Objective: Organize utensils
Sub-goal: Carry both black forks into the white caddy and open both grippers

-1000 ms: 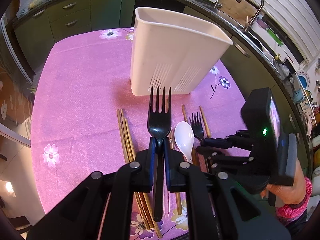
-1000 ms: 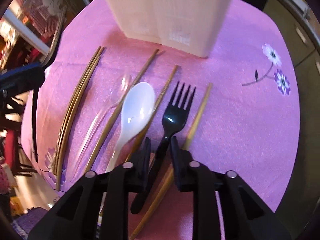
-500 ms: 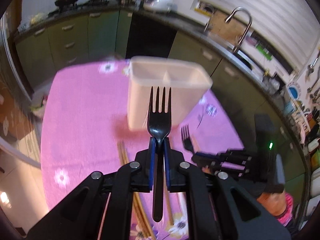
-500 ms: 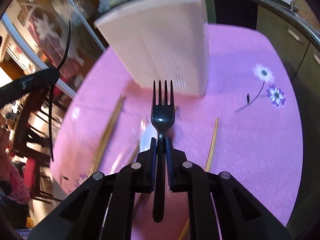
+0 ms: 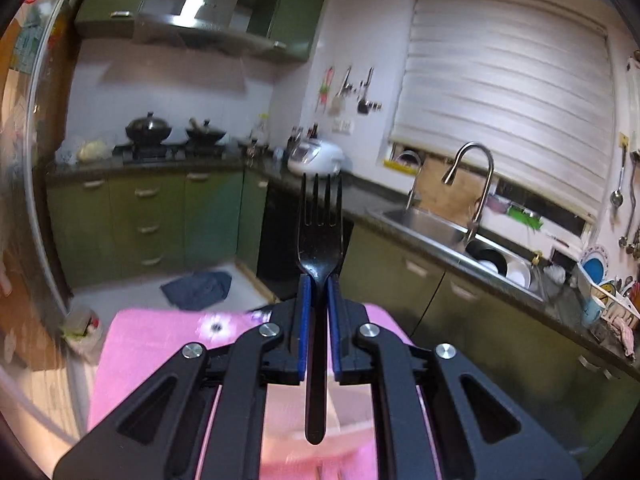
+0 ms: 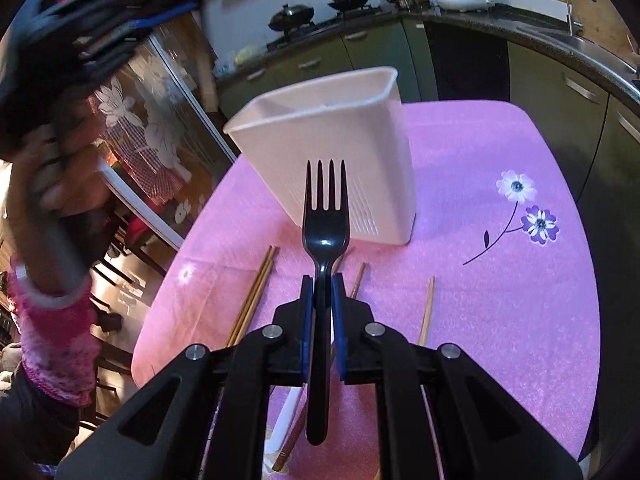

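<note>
My left gripper (image 5: 318, 286) is shut on a black plastic fork (image 5: 320, 236), tines forward, held high and aimed at the kitchen counters. My right gripper (image 6: 322, 286) is shut on a second black fork (image 6: 325, 216), raised over the pink table (image 6: 500, 312). The white utensil holder (image 6: 340, 152) stands upright just beyond this fork, its divided top open. Wooden chopsticks (image 6: 256, 292) and one more chopstick (image 6: 426, 308) lie on the cloth in front of the holder. The left gripper (image 6: 80, 24) shows blurred at the upper left of the right wrist view, held by a hand.
The pink cloth's far edge (image 5: 160, 328) shows low in the left wrist view, with a blue rag (image 5: 198, 286) on the floor beyond. Green cabinets, a stove with pans (image 5: 148, 128) and a sink (image 5: 436, 220) line the walls. A white spoon handle (image 6: 286, 416) lies under my right gripper.
My right gripper closed on the black fork and lifted it off the cloth. Both grippers rose and tilted upward; the left view swung off the holder to the kitchen wall.
</note>
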Action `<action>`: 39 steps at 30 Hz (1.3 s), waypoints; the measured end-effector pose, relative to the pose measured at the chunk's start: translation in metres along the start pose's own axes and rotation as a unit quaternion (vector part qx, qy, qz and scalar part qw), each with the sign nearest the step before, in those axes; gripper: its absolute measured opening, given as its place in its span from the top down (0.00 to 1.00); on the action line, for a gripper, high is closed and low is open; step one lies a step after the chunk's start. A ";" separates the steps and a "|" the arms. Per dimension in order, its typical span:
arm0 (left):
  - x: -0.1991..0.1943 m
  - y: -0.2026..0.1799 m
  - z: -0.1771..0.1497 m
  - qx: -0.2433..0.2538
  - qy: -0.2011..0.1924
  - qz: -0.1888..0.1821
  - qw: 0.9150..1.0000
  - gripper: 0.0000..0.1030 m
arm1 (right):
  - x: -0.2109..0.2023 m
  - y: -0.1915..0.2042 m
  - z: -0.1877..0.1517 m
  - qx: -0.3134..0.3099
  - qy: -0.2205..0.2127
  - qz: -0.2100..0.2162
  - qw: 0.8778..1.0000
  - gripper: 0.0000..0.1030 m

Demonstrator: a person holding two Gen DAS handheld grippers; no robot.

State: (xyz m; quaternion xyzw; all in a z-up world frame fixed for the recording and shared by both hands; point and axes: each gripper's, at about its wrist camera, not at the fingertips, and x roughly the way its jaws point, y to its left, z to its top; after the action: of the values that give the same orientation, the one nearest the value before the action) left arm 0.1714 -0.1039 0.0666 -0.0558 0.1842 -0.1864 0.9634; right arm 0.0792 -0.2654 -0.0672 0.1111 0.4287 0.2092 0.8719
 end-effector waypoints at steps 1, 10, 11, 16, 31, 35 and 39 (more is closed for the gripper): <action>0.004 -0.001 -0.001 0.006 -0.006 0.007 1.000 0.92 | -0.002 0.000 0.001 0.000 -0.005 0.002 1.000 0.90; 0.032 0.005 -0.032 0.012 0.013 0.031 0.999 0.92 | -0.029 -0.002 0.008 0.001 -0.043 0.011 0.999 0.90; 0.031 0.007 -0.037 0.013 0.018 0.034 0.999 0.92 | -0.031 -0.002 0.011 0.000 -0.048 0.010 0.999 0.90; 0.036 0.010 -0.054 0.024 0.044 0.039 0.998 0.91 | -0.041 0.003 0.030 -0.007 -0.072 0.003 0.997 0.90; 0.038 0.016 -0.065 0.034 0.078 0.030 0.996 0.91 | -0.059 0.013 0.116 -0.012 -0.173 -0.017 0.985 0.90; 0.028 0.019 -0.062 0.026 0.067 0.030 0.997 0.91 | -0.057 0.011 0.139 -0.004 -0.207 -0.017 0.978 0.90; 0.014 0.024 -0.060 0.022 0.061 0.031 0.997 0.90 | -0.051 0.009 0.164 -0.008 -0.251 -0.034 0.967 0.90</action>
State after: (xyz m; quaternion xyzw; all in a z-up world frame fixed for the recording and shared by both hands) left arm 0.1687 -0.0890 0.0019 -0.0176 0.2400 -0.1637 0.9567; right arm 0.1790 -0.2830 0.0715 0.1382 0.1975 0.1483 0.9591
